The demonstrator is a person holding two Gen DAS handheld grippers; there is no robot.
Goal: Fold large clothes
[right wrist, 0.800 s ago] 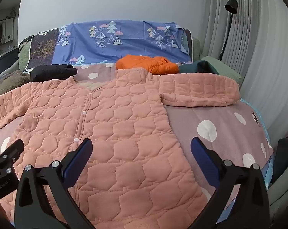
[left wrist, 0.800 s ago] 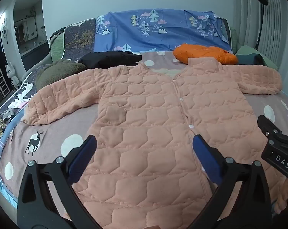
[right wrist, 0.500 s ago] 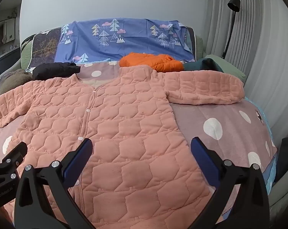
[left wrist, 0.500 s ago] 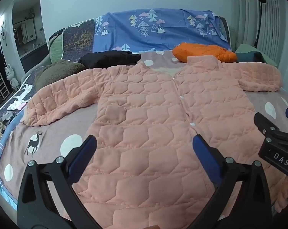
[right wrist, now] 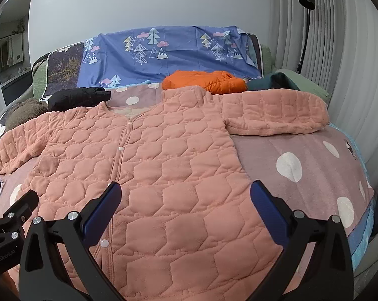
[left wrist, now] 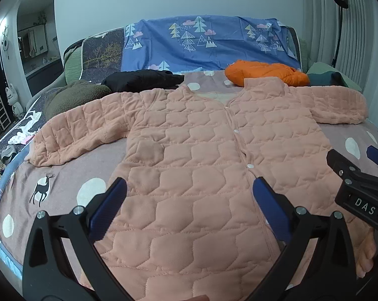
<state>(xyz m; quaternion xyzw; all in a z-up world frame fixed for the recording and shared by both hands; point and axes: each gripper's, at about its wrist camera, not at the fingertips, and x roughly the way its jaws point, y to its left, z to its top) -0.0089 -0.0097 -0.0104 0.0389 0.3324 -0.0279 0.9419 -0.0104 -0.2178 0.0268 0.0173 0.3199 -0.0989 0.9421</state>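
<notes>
A large quilted salmon-pink jacket [left wrist: 189, 155] lies flat and face up on the bed, sleeves spread to both sides, snaps down the front; it also shows in the right wrist view [right wrist: 164, 165]. My left gripper [left wrist: 189, 195] is open and empty, hovering over the jacket's lower left half. My right gripper [right wrist: 186, 195] is open and empty over the lower right half. The right gripper's side shows at the right edge of the left wrist view [left wrist: 359, 183].
The bed has a mauve polka-dot blanket [right wrist: 301, 155]. At the back lie an orange puffy jacket [right wrist: 204, 80], a black garment [left wrist: 141, 79], an olive fleece [left wrist: 73, 95] and a dark green item [right wrist: 276, 80]. A blue tree-print sheet [left wrist: 201, 42] covers the headboard. A floor lamp [right wrist: 305, 25] stands right.
Both grippers have moved slightly forward and up over the jacket. The jacket has not moved. Both stay open.
</notes>
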